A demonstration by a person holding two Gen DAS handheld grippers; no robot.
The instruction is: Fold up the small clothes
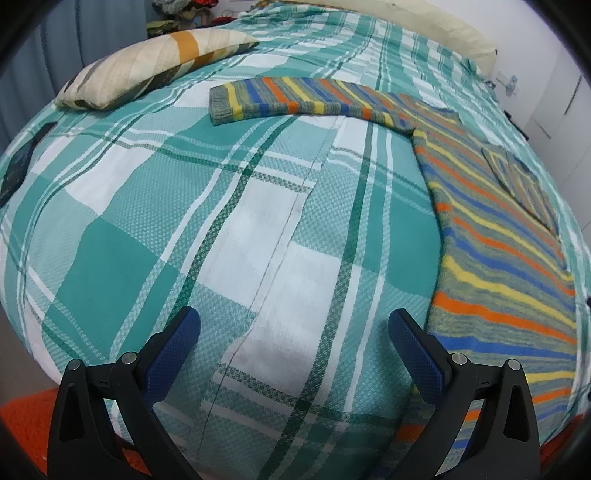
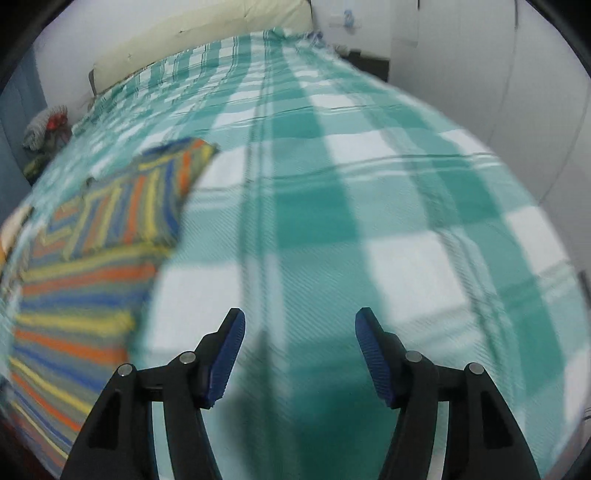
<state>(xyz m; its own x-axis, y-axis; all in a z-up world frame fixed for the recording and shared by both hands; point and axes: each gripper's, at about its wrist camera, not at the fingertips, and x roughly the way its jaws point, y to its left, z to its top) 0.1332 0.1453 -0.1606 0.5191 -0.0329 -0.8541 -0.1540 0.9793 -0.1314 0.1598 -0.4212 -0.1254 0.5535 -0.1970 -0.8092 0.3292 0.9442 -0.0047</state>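
**Striped sweater flat on bed, both tools open and empty**

Striped sweater (image 1: pixel 498 258) lies spread on the bed's teal/white plaid bedspread (image 1: pixel 258 221). Stripes are blue, orange, yellow and grey-green. Left wrist view: body runs down the right side of frame, one sleeve (image 1: pixel 295 99) stretched out flat toward the left, cuff end nearest the pillow. A square striped patch (image 1: pixel 521 184) sits on the body; could be a pocket or a folded-in part, can't tell which. Right wrist view: same sweater (image 2: pixel 81 288) at the left edge, heavily motion-blurred, with a striped sleeve or flap (image 2: pixel 147 192) lying across its upper part.

Surface/room:
- Bed fills both views. A stitched seam (image 1: pixel 280 236) runs lengthwise down the bedspread.
- Cream headboard or bolster (image 1: pixel 424 26) along the far edge, also in the right view (image 2: pixel 199 40).
- White walls; a small wall fitting (image 1: pixel 511 83) at right.
- Clutter of fabric items (image 1: pixel 184 9) past the far left corner, too small to identify.
- Orange fabric (image 1: pixel 22 413) at lower left below the bed edge.
- Dark flat object (image 1: pixel 18 166) on the bedspread at left edge, unclear what.

Counts: 1 sweater, 1 patterned pillow (image 1: pixel 147 62) (cream/tan/dark stripes), 2 tools.

Left tool (image 1: pixel 294 325): jaws wide apart, nothing between them, over bare bedspread just left of the sweater hem. Right tool (image 2: pixel 300 325): jaws apart, holding nothing, over bare bedspread to the right of the sweater. Neither touches the sweater.
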